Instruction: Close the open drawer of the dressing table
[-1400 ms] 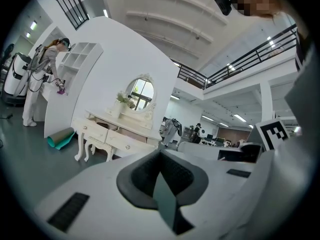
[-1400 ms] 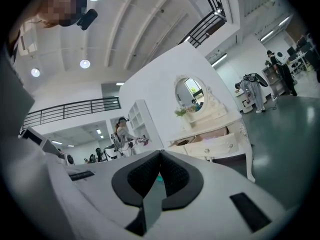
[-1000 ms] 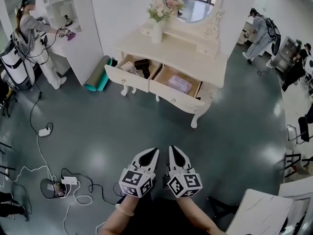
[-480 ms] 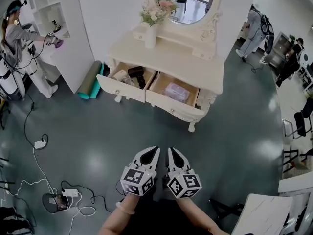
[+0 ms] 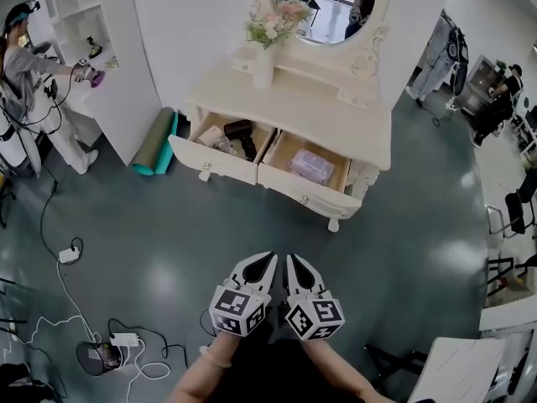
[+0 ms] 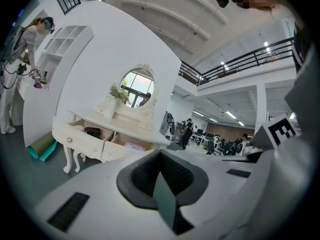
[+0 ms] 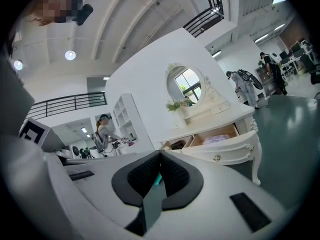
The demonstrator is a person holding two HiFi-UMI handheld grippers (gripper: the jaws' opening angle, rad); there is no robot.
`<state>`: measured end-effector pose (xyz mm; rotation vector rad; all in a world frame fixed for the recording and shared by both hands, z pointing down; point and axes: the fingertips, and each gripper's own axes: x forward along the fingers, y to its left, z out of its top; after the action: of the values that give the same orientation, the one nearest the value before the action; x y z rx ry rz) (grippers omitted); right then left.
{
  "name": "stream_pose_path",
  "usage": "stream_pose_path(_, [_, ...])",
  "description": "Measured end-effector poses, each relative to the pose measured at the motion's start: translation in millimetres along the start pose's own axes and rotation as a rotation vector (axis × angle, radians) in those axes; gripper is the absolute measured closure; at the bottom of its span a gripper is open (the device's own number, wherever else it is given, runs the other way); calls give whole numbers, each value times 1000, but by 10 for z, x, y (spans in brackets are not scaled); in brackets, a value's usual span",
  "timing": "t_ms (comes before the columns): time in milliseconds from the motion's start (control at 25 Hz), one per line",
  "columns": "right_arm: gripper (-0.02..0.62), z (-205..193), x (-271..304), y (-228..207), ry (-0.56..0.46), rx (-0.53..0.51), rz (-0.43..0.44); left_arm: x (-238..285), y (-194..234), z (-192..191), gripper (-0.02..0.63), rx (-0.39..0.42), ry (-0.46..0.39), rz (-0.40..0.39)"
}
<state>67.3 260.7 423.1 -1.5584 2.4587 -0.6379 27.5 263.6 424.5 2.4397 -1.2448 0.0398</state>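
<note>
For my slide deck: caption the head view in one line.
Left tongs and right tongs, both shut and empty, face a dressing table, left drawer and right drawer open.

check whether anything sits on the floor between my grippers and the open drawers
Nothing visible does. Only bare floor lies between the left gripper and right gripper and the open left drawer and right drawer. The cables and rolled mat lie off to the left.

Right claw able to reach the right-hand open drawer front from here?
Probably not yet. The right claw hangs well short of the drawer front, with only floor between. Nothing blocks the way, so stepping closer should do.
</note>
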Motion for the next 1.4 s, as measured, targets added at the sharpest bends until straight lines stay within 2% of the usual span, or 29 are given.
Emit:
stream_pose_path(280, [589,-65,87,72,-1,0,-24,-34,133,-13,594,-7,13,-12])
stream_pose_path(800, [589,-105,-81,-34,-1,-10,-92,-67,66,-161,594,-35,30,-42])
stream_pose_path(1040, [589,15,-34,-176,-26,-33,-116,49,101,-97,594,-32,19,-42])
stream_pose_path(1400, [589,77,252,-507,-30,-15,-145,447,334,-52,594,9,61,-31])
